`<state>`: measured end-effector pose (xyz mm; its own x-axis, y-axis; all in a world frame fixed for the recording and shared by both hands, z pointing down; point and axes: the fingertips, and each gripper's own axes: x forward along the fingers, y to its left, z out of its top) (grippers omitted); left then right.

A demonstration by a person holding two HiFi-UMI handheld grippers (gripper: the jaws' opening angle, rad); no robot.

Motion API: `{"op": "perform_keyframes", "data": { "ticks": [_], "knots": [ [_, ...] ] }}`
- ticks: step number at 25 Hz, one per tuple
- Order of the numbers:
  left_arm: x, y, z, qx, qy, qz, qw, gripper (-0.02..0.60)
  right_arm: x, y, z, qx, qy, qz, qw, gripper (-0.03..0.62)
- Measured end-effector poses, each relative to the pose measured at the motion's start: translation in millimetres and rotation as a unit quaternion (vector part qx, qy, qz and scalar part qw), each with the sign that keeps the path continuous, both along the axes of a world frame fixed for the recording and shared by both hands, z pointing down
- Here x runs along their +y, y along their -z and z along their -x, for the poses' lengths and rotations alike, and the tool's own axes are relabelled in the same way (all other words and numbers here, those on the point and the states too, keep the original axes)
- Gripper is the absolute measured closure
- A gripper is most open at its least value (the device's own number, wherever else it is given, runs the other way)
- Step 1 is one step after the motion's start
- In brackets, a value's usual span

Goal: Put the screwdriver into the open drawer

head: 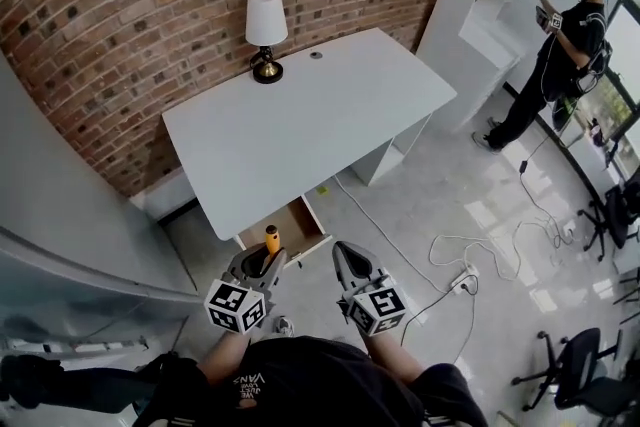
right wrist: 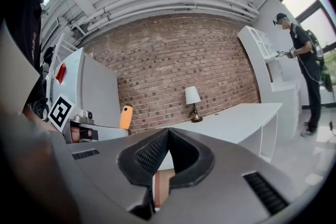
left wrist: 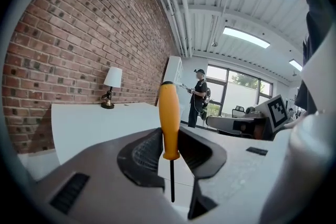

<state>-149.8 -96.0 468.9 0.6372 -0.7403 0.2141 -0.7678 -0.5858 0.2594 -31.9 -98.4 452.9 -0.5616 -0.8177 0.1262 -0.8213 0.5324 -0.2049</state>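
Since the left gripper (head: 262, 261) has the screwdriver (left wrist: 169, 122) pinched between its jaws, the job now is to carry it to the open drawer (head: 296, 226) and set it down inside. To do that well, I think the person should move the gripper forward and a bit to the right, until the tool is over the wooden bottom of the drawer. Then go down slowly. The tool stands straight up, with the orange handle on top and the thin metal part pointing down, so it should be tipped onto its side to lie flat. Let go only when it is low inside, so it does not bounce out or roll.

The jaws squeeze the lower end of the orange handle, one from each side. The handle sticks up above them and the thin metal shaft hangs down below them. In the head view the screwdriver looks to be at the near edge of the drawer, which sticks out from under the white desk (head: 300, 130). I cannot tell how high above the drawer it is, because that camera looks down from the top.

The right gripper (head: 352, 262) has its jaws shut tight with nothing between them. It sits beside the left one.
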Motion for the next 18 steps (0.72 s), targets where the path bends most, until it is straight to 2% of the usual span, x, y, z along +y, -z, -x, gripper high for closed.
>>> {"op": "perform_keyframes", "data": {
  "ticks": [4,8,18],
  "knots": [
    [-18,-11,7,-0.001,-0.030,0.006,0.9995,0.491,-6,-7,3,0.003,-0.038,0.005,0.999,0.599],
    [-42,-28,8,-0.009,-0.043,0.016,0.9989,0.491,-16,-11,1,0.005,-0.055,0.011,0.998,0.599],
    [-91,-86,-27,-0.030,-0.024,0.053,0.9979,0.491,-50,-43,-38,0.004,-0.045,0.043,0.998,0.599]
  ]
}}
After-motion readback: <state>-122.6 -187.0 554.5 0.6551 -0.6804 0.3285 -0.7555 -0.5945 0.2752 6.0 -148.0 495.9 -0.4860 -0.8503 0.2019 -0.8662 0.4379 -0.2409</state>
